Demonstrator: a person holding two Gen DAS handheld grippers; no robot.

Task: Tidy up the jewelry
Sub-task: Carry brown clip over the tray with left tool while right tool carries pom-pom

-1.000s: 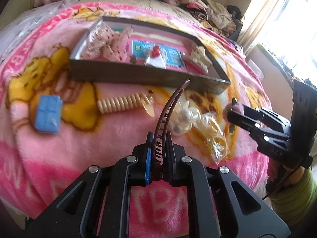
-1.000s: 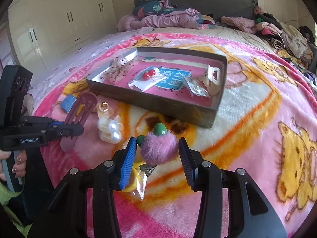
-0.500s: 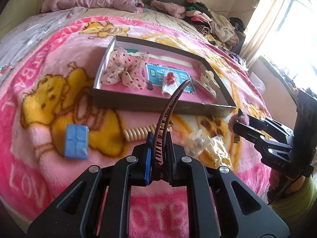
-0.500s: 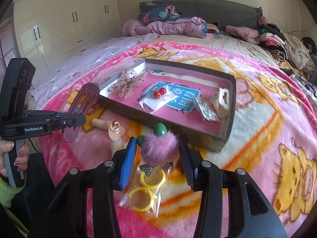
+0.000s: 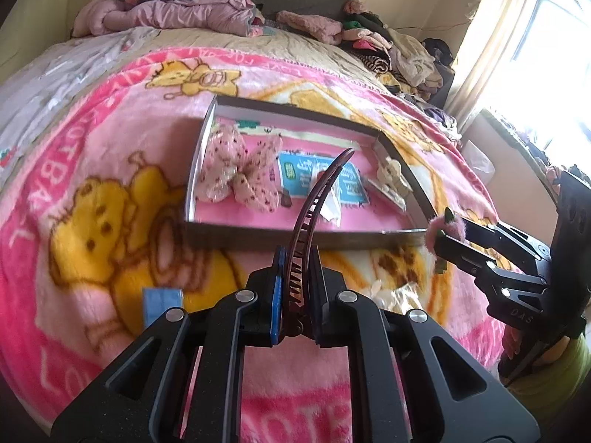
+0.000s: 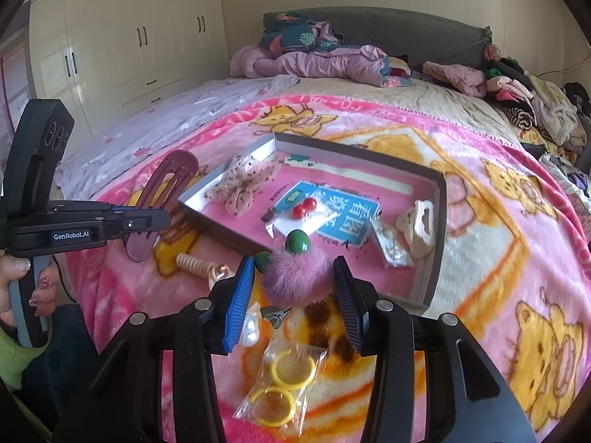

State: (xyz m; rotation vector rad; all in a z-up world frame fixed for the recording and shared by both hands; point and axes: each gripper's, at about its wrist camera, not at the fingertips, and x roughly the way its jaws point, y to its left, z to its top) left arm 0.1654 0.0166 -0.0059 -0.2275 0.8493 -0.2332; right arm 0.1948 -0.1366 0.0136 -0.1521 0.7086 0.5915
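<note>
The left gripper [image 5: 295, 258] is clamped almost fully closed on a dark red hair clip [image 5: 317, 199], which arcs up from between the pads toward twelve o'clock, its tip over the shallow grey box [image 5: 295, 236] on the pink cartoon blanket [image 5: 92, 155]. The right gripper [image 6: 293, 288] has its jaws a little apart, squeezing a fluffy pink pompom clip [image 6: 299, 277] with green beads on top; it hangs above the blanket just short of the box's near corner. Inside the box lie a spotted pink bow [image 6: 243, 184] at ten o'clock, a blue card [image 6: 347, 214] with a bag of red earrings [image 6: 304, 208] in the middle, and a cream claw clip [image 6: 417, 229] at three o'clock. On the blanket outside the box are a bag of yellow rings [image 6: 282, 384] at six o'clock below the right gripper, a cream spiral hair tie [image 6: 192, 264] at nine o'clock, some pearl pieces [image 6: 251, 326], and a blue block [image 5: 162, 304] at the left gripper's eight o'clock.
</note>
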